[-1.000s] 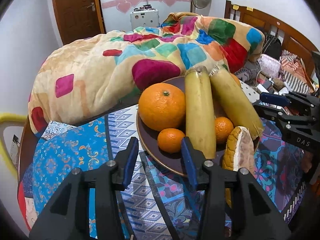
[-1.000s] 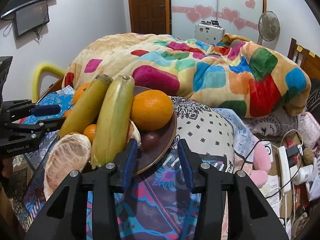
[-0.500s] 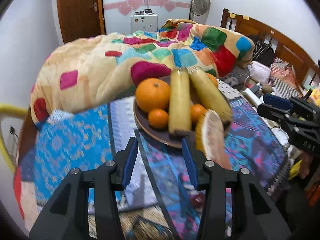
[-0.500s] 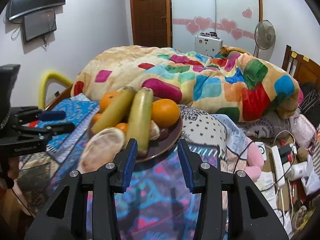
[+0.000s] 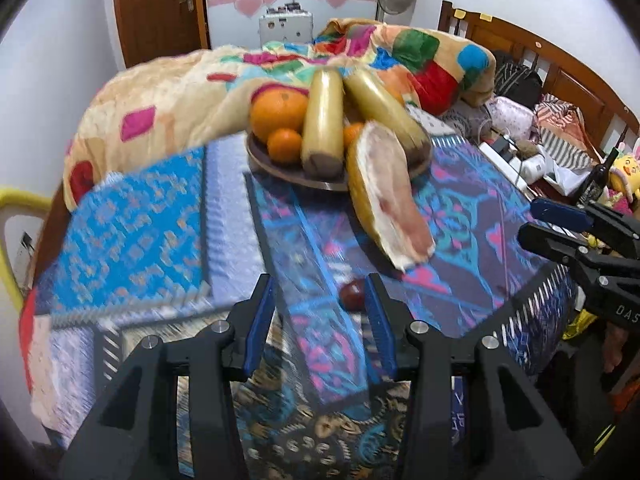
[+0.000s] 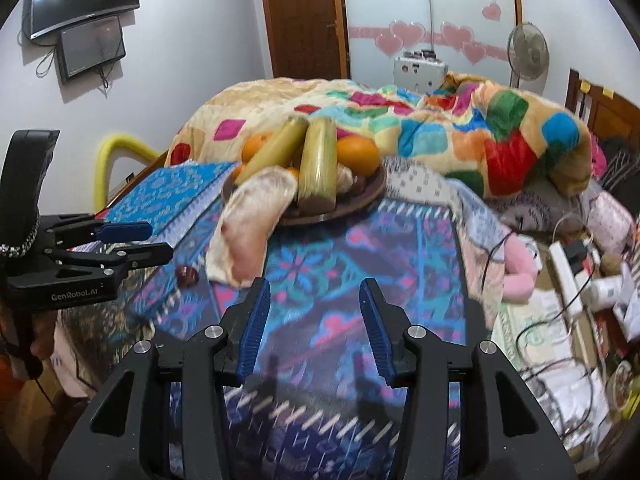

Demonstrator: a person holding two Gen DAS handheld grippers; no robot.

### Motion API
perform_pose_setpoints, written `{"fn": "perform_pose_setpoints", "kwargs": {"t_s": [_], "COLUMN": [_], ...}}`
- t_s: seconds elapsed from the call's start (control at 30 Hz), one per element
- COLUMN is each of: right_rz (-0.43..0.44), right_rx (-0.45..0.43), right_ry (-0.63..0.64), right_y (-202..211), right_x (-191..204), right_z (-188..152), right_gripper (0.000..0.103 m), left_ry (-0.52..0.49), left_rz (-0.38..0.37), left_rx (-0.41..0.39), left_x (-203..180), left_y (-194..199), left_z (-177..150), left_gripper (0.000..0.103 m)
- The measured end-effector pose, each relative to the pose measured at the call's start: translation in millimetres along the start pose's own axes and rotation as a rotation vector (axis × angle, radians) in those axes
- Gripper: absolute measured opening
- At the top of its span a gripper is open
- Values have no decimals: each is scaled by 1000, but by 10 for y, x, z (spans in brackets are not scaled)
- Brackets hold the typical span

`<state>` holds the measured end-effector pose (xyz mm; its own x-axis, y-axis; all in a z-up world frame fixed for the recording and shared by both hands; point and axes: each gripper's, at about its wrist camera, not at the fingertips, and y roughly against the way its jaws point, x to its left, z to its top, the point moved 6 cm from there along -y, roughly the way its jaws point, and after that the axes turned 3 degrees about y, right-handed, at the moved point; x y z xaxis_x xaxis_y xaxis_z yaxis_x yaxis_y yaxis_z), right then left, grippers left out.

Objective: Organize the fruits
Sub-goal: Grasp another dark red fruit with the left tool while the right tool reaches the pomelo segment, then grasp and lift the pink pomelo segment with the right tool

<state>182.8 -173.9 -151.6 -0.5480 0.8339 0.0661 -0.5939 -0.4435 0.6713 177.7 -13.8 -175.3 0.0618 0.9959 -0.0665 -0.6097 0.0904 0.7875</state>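
Note:
A brown plate [image 5: 280, 168] on the patterned cloth holds a big orange [image 5: 280, 110], small oranges [image 5: 284, 145] and two long yellow-green cobs [image 5: 324, 120]. A peeled pomelo piece [image 5: 386, 196] leans from the plate's rim down onto the cloth. A small dark red fruit [image 5: 351, 294] lies on the cloth just inside the right finger of my left gripper [image 5: 317, 280], which is open and empty. My right gripper [image 6: 314, 284] hovers over the cloth short of the plate [image 6: 360, 200], its jaws opening with nothing between them. It also shows at the right edge of the left wrist view, right gripper [image 5: 532, 220].
A colourful quilt [image 6: 440, 132] is piled behind the plate. Cables, a power strip [image 6: 568, 272] and clutter lie to the right beside a wooden headboard [image 5: 560, 76]. A yellow chair back [image 6: 116, 144] stands at the left edge. A blue patterned cloth [image 5: 132, 232] covers the left side.
Both grippers have drawn back from the plate, which now looks smaller and farther. The pomelo piece hangs further off the rim, the small dark fruit has come into view, and the right jaws stand slightly wider.

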Motion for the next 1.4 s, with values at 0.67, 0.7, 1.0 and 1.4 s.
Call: {"fn": "perform_pose_setpoints", "kwargs": {"t_s": [0.67,0.7,1.0,1.4], "right_rz": [54,60,84,44], "right_rx": [23,25,43,141], "right_ry": [-29,-24,-30,-9], "right_y": [-291,-327,-575,-893], "right_x": [190,229,429,534], "right_z": [-12,20,261,292], "right_gripper": [43,43,60,56], "left_ry": [-66,-60,-14,9], "left_rz": [-2,2,36,0], "left_rx": [-45,-49,-79,-102], "left_x": [-145,-97,336,495], "left_y": [-47,-25,100,156], "left_z": [-108,-101,-40,-15], "left_gripper": [16,16,16,16]}}
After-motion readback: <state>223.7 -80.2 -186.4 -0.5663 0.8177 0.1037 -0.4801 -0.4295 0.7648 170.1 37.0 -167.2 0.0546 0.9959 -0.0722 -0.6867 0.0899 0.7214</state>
